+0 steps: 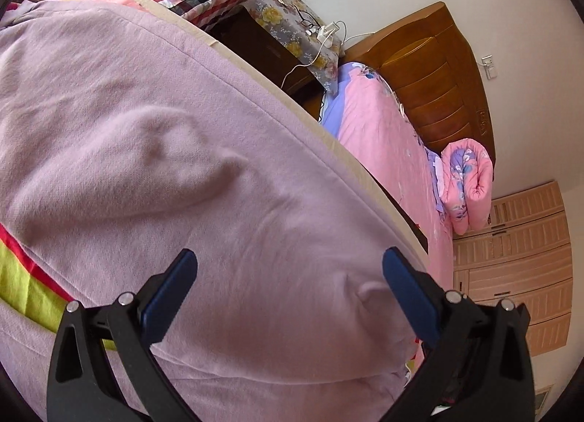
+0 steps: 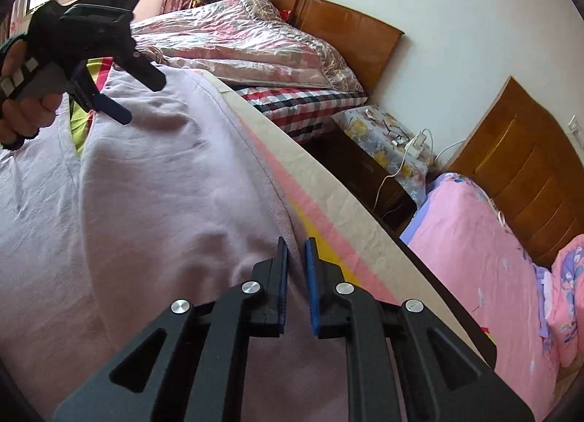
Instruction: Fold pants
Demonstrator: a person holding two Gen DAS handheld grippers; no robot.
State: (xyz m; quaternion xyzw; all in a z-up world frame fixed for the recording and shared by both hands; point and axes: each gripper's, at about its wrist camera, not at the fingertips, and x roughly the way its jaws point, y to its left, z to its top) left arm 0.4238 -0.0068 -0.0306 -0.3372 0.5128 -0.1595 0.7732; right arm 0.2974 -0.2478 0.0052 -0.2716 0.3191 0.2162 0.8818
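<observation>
The right gripper (image 2: pixel 296 258) pinches the pants (image 2: pixel 164 174) at the board's (image 2: pixel 365 239) edge; the left gripper (image 1: pixel 290 268) gapes wide. Lift slowly, keep the cloth flat.

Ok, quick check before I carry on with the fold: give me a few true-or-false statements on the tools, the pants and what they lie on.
1. The left tool is wide open above the lilac pants. True.
2. The right tool is wide open. False: its jaws are nearly together, pinching the pants' edge.
3. The pants lie on the pink bed. False: they lie on a striped beige surface beside it.
4. A nightstand stands between two wooden headboards. True.
</observation>
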